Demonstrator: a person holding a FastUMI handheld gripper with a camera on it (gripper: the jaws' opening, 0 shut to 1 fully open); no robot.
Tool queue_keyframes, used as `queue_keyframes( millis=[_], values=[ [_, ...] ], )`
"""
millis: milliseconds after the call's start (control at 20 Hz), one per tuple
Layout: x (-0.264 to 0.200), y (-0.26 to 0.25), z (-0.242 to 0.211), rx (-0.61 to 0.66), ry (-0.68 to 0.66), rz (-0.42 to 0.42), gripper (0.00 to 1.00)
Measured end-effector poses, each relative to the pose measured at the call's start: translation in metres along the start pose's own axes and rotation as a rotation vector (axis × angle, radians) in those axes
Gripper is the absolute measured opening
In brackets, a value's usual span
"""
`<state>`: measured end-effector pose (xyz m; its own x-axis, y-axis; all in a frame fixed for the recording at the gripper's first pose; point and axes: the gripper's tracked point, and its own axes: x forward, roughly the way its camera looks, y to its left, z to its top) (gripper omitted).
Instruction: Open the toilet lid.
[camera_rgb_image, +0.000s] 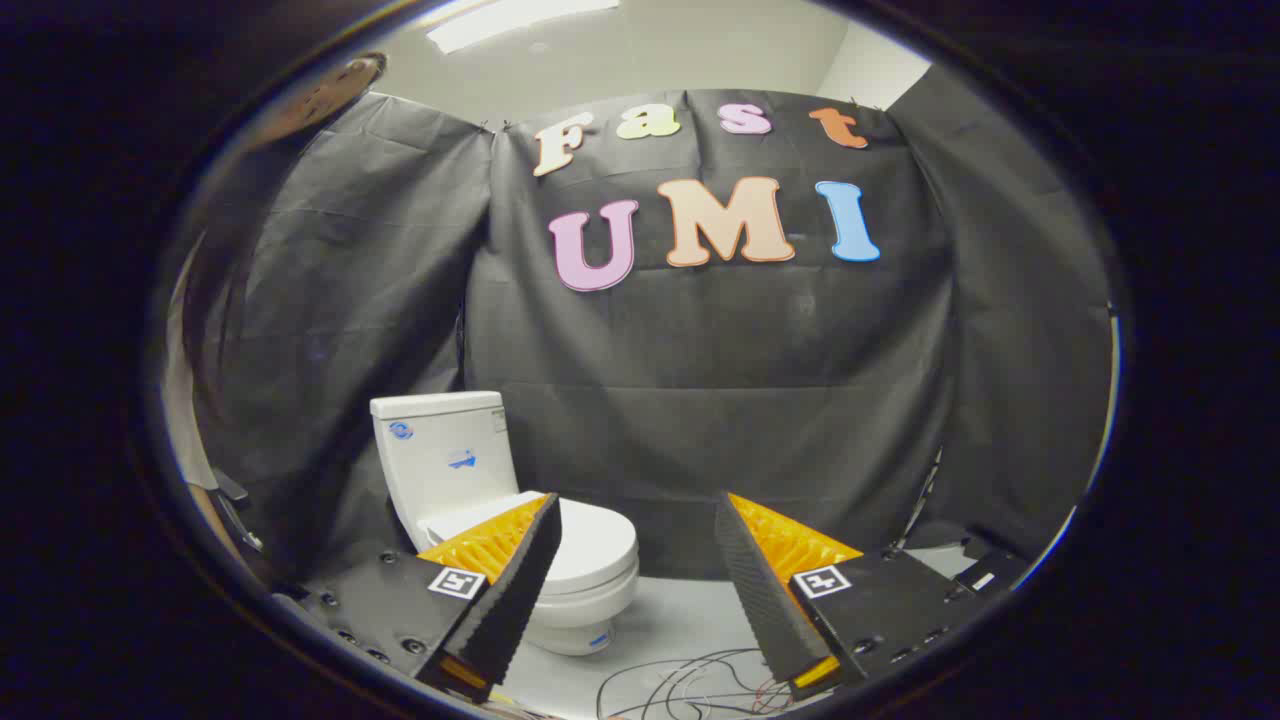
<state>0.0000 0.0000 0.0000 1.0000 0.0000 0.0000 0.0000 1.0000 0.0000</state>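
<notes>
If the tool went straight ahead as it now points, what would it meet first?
Probably the black cloth wall, though depth is unclear. The tool is open and holds nothing, and the toilet, lid down, stands beyond its left finger, off that line.

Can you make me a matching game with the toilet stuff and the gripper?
Things:
1. lid
2. tank
3. wires
4. gripper

States or places:
A. tangled on the floor, between the fingers
B. open, holding nothing
C. down, shut on the bowl
D. upright behind the lid, against the black cloth

Pairs: 1-C, 2-D, 3-A, 4-B
</notes>
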Motion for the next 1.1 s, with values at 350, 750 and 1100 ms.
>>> queue_keyframes(
  millis=[350, 750, 1100],
  values=[
    [0.055, 0.001, 0.004, 0.001, 0.008, 0.003, 0.96],
    [0.125, 0.041, 0.018, 0.24, -0.242, -0.041, 0.91],
    [0.132, 0.057, 0.005, 0.606, -0.468, -0.225, 0.89]
  ],
)
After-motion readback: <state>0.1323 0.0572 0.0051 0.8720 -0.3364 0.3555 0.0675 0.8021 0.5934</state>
